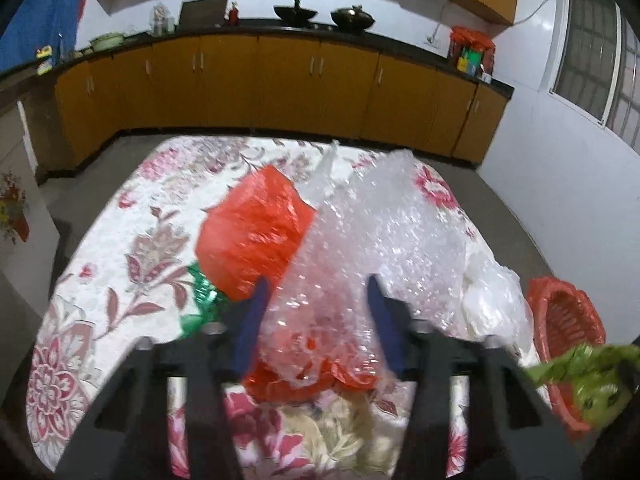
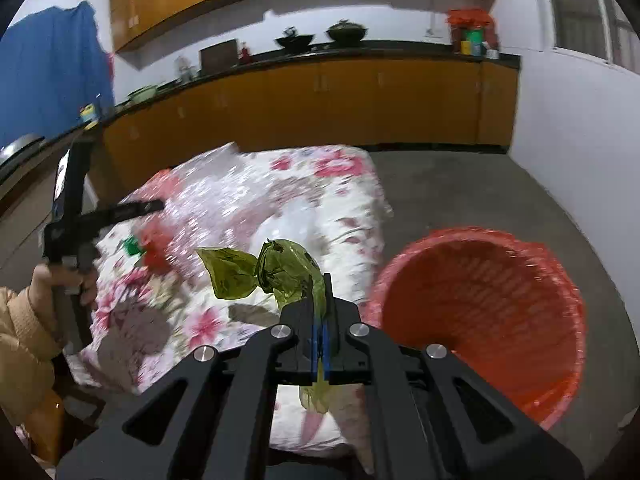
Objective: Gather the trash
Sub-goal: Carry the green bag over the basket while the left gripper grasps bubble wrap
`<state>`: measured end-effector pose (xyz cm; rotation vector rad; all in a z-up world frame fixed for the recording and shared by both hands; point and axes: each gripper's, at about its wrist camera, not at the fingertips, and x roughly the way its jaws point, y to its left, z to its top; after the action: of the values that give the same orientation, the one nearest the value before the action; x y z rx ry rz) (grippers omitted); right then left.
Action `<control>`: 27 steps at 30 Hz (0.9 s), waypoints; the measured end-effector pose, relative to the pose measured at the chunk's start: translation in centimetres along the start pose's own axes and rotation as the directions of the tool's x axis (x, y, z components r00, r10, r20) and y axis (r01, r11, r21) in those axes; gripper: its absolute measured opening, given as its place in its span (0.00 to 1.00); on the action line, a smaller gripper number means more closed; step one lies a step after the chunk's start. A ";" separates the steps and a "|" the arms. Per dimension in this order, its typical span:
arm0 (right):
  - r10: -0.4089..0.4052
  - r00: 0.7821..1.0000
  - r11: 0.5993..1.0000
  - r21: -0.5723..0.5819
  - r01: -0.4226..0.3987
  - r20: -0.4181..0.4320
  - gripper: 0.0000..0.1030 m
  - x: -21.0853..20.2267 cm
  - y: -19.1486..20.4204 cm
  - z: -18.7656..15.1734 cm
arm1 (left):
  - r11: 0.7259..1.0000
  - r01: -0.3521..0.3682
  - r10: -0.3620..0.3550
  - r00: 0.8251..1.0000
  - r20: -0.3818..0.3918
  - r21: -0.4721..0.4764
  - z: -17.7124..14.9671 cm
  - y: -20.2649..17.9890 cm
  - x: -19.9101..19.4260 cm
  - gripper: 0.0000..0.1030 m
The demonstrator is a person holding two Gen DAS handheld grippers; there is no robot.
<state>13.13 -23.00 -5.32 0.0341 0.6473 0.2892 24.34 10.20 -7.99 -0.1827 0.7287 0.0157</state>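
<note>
No readable brand, label or writing anywhere; packets on the far counter too blurred to read. Landmark is the table with the floral cloth (image 1: 120, 240). Left gripper (image 1: 316, 296) over the table's near half, blue-padded jaws partly apart with crumpled bubble wrap (image 1: 360, 240) bunched between them; pads seem to touch the wrap on both sides, real pinch cannot be told. A red plastic bag (image 1: 252, 236) lies on the table just left of the wrap and touches it, more red film shows under the wrap near the jaws. A green foil scrap (image 1: 196, 304) sits on the cloth left of the left jaw, partly hidden behind it. White plastic sheeting (image 1: 492, 300) lies at the table's right edge beside the wrap. Right gripper (image 2: 320, 304) is clamped tight on a green plastic bag (image 2: 280, 268), held above the table's right edge; the bag's knotted end sticks forward and a tail hangs below the jaws. Red basket lined with a red bag (image 2: 480, 300) stands on the floor just off the table's right side, close to the held bag, inside looks empty. Left hand (image 2: 60, 280) in a tan sleeve holds the other tool at the table's left side. Orange cabinets (image 1: 280, 80) and dark counter with two woks (image 1: 324, 14) run behind the table.
</note>
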 end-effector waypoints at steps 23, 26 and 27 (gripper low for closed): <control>-0.299 0.951 0.930 0.251 0.270 0.082 0.02 -5.4 -8.8 0.7 | 0.965 0.218 -0.240 0.958 0.155 0.144 1.2 -9.2 -9.1 0.04; -0.329 0.941 0.916 0.269 0.298 0.078 0.02 -5.8 -9.3 0.5 | 0.955 0.253 -0.276 0.949 0.150 0.155 1.1 -10.9 -9.7 0.04; -0.337 0.938 0.912 0.275 0.305 0.077 0.02 -5.9 -9.5 0.5 | 0.952 0.263 -0.286 0.947 0.148 0.158 0.9 -11.4 -9.8 0.04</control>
<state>11.38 -33.74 -2.56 0.1938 0.5535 -0.1190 18.51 -0.39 1.05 -0.1495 0.5273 -0.2826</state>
